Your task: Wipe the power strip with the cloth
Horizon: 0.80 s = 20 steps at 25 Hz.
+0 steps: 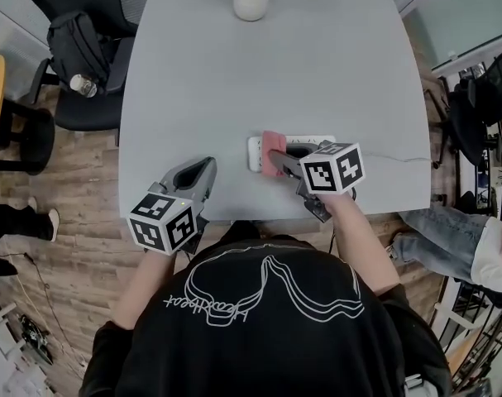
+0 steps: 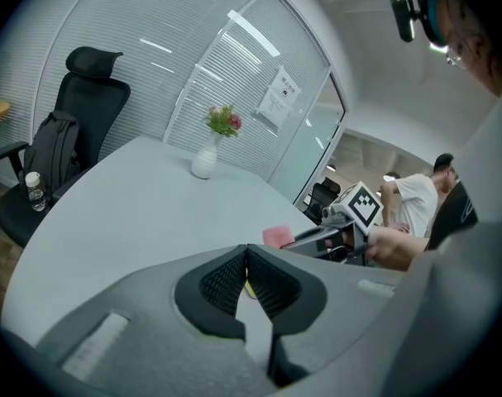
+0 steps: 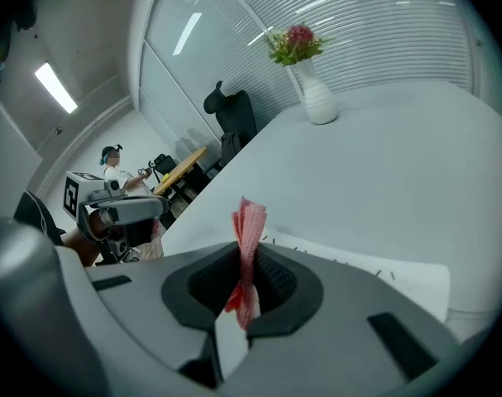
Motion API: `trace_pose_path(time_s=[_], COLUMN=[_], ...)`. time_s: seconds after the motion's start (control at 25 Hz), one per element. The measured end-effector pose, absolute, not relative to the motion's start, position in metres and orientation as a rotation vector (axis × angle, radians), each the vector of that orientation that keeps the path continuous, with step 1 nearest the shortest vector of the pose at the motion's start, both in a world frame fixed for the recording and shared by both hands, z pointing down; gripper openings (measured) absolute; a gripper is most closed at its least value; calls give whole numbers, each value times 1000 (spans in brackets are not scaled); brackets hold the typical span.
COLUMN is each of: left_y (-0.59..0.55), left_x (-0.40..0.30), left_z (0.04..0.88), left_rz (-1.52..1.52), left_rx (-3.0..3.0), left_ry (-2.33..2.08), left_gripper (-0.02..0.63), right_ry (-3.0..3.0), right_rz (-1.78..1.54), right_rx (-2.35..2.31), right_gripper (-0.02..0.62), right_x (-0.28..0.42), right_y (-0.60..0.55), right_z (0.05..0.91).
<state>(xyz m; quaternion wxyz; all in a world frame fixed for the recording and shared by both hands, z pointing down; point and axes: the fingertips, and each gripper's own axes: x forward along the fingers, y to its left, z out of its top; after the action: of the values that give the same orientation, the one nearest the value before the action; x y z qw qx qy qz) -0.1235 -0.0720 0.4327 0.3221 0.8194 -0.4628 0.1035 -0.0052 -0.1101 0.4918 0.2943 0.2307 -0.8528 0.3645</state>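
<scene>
A white power strip point(image 1: 254, 152) lies near the front edge of the grey table point(image 1: 275, 73). My right gripper point(image 1: 277, 162) is shut on a folded pink cloth point(image 1: 272, 149) and holds it down on the strip's left part. In the right gripper view the cloth point(image 3: 249, 230) stands pinched upright between the jaws, with the strip point(image 3: 383, 275) just beyond them. My left gripper point(image 1: 206, 169) hovers over the table to the left of the strip, apart from it. Its jaws point(image 2: 246, 259) are shut with nothing in them, and the pink cloth point(image 2: 277, 236) shows to its right.
A white vase with flowers point(image 1: 251, 2) stands at the table's far edge. A black office chair with a backpack point(image 1: 75, 46) and a bottle point(image 1: 82, 85) is at the left. A seated person point(image 1: 461, 242) is at the right.
</scene>
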Motion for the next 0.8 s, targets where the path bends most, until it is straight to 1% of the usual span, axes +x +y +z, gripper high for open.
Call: trace_pose_path(time_s=[0.28,0.8], left_y=[-67,-64], left_x=[-143,-151], left_z=[433,439], left_rz=[260,262], left_rx=[2126,2109], left_ry=[-1253,-1261], left_gripper=[14,14], right_ry=[-2237,-2154], right_rz=[976,898], right_rx=[538,579], right_gripper=[44,46], right_x=[-40,-39], right_y=[-105,-110], right_z=[508,529])
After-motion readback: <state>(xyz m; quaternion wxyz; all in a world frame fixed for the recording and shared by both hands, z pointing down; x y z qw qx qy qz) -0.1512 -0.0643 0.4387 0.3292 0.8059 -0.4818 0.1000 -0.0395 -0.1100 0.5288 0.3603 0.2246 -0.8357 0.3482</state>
